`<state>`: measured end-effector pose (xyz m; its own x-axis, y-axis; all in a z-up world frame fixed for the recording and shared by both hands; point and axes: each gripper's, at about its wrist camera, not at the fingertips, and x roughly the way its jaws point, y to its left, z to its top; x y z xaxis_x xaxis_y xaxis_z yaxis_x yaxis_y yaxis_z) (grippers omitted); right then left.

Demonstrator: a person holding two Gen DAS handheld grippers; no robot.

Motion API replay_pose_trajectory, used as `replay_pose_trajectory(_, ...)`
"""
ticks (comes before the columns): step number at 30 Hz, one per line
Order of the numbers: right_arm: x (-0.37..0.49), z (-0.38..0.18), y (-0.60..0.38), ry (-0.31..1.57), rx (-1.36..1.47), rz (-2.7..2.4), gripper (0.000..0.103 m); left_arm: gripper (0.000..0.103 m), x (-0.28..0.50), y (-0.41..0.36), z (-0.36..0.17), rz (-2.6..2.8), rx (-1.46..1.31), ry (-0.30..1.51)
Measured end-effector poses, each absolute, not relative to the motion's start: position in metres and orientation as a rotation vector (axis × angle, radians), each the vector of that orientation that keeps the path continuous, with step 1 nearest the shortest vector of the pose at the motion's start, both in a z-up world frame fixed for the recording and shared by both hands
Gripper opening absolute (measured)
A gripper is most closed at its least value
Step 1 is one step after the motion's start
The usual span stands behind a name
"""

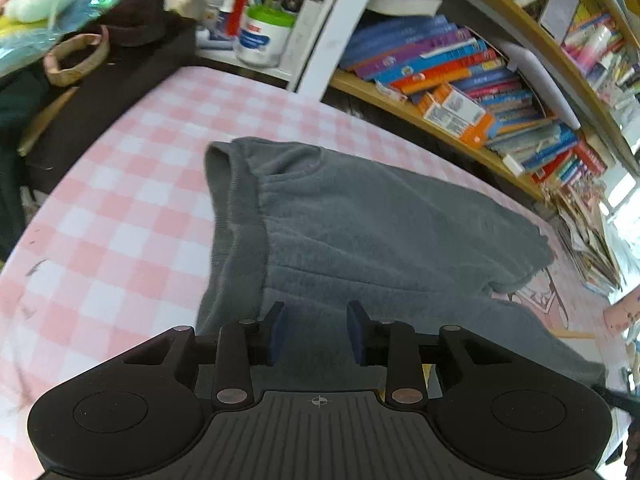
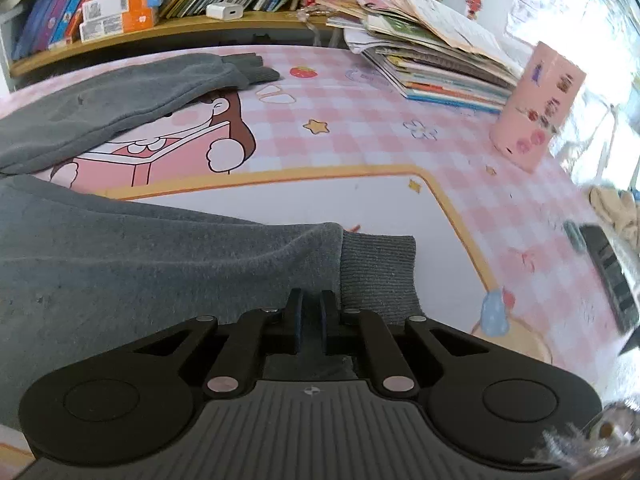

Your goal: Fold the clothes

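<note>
Pink gingham covers the table, and on it you have grey fleece trousers spread flat, waistband toward the far-left side, the two legs running off to your right. The nearer leg ends in a ribbed cuff, while the far leg's cuff lies well apart, close to the bookshelf.

Your left gripper hovers over the seat of the trousers with its jaws wide apart, holding nothing. Your right gripper has its jaws nearly together just beside the near cuff; whether fabric is pinched between them cannot be told.

To fold well, I'd judge you should first lay the near leg onto the far one, taking the near waistband corner with the left claw and the cuff seam with the right, lifting both evenly so the fleece doesn't drag or bunch.

Book spines, the white tub and the orange boxes carry print, none of it legible.
</note>
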<state>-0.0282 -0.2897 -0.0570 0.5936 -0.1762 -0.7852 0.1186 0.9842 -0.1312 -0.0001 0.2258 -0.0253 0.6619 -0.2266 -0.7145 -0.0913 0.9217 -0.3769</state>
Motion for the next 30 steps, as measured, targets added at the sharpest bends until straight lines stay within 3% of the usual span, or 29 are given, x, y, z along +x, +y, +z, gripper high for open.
replay_pose_trajectory(10,-0.020,-0.057,-0.273,0.920,-0.110,-0.157,0.015,0.028,0.024,0.228,-0.047,-0.055,-0.434,0.898)
replay_pose_trajectory(14,-0.017,-0.057,-0.271,0.918,-0.111,-0.154,0.016,0.005,0.027,0.245,-0.053,0.012,-0.489,0.902)
replay_pose_trajectory(30,-0.001,-0.057,-0.269,0.907,-0.099,-0.106,0.017,0.005,0.020,0.266,-0.056,0.109,-0.579,0.872)
